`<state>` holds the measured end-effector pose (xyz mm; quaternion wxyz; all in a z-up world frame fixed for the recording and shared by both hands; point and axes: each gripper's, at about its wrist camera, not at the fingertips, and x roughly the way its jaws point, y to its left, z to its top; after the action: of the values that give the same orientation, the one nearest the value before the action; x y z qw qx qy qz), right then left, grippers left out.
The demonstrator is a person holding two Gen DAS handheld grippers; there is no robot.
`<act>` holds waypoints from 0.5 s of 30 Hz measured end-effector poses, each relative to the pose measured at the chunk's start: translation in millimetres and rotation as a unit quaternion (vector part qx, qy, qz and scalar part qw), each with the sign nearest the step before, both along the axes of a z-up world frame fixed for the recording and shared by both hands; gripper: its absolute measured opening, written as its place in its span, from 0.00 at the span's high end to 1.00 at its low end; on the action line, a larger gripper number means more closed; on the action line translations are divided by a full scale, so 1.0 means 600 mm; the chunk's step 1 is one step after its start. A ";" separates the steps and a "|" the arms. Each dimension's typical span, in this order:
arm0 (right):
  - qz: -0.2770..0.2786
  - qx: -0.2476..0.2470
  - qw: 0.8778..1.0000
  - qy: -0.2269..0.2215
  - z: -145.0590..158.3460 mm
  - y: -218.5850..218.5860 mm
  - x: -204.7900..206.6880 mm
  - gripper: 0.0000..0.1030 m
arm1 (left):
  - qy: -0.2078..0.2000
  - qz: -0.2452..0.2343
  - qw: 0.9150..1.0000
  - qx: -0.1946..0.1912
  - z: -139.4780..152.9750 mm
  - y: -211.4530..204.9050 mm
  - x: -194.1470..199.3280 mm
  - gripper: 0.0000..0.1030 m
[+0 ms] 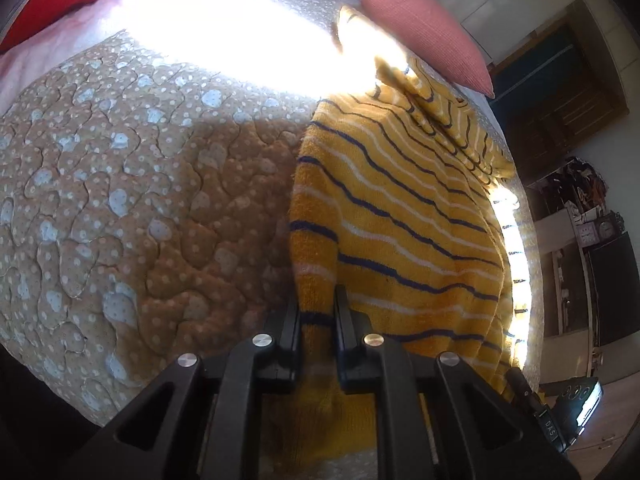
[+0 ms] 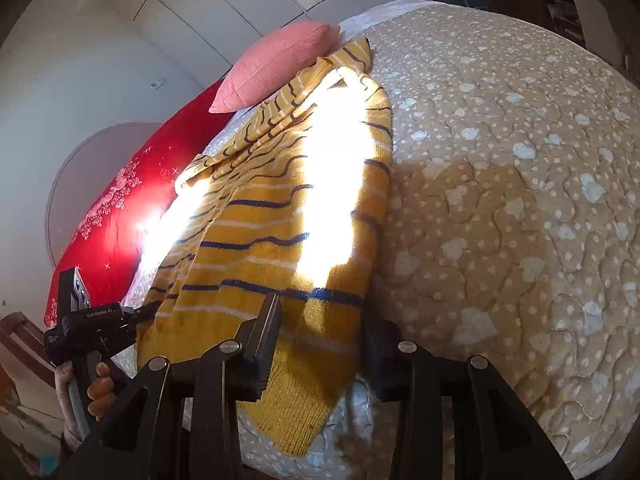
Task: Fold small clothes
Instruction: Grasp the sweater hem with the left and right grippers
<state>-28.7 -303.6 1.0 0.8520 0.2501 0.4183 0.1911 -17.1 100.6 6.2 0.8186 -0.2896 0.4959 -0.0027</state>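
A yellow knit sweater (image 1: 400, 220) with dark blue and white stripes lies flat on the bed, partly in a bright patch of sun. In the left wrist view my left gripper (image 1: 317, 312) is shut on the near hem at the sweater's left edge. In the right wrist view the sweater (image 2: 280, 220) runs away from me, and my right gripper (image 2: 320, 328) has its fingers closed on the hem's other corner, with the knit filling the gap. The left gripper (image 2: 146, 311) shows there too, held by a hand (image 2: 100, 384) at the opposite edge.
The bed carries a tan quilt (image 1: 140, 200) with pale blue spots, also seen in the right wrist view (image 2: 520, 200). A pink cushion (image 1: 424, 28) touches the sweater's far end. A red pillow (image 2: 120, 208) lies along the bed's far side. Shelves with a clock (image 1: 588, 236) stand beyond the bed.
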 end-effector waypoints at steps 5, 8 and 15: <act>-0.010 0.044 0.999 0.002 -0.009 -0.003 0.037 0.63 | -0.028 -0.042 0.999 -0.009 0.006 -0.029 0.015 0.28; -0.010 0.073 0.997 0.009 -0.019 0.002 0.068 0.68 | -0.033 -0.039 0.999 0.005 0.007 -0.048 0.033 0.18; -0.015 0.091 0.995 0.030 -0.031 0.000 0.082 0.91 | -0.003 -0.031 0.999 0.021 -0.001 -0.039 0.040 0.93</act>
<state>20.4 -303.9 -17.5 0.8154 0.3385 0.4212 0.2077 6.8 77.5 5.8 0.8258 -0.2565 0.5019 -0.0186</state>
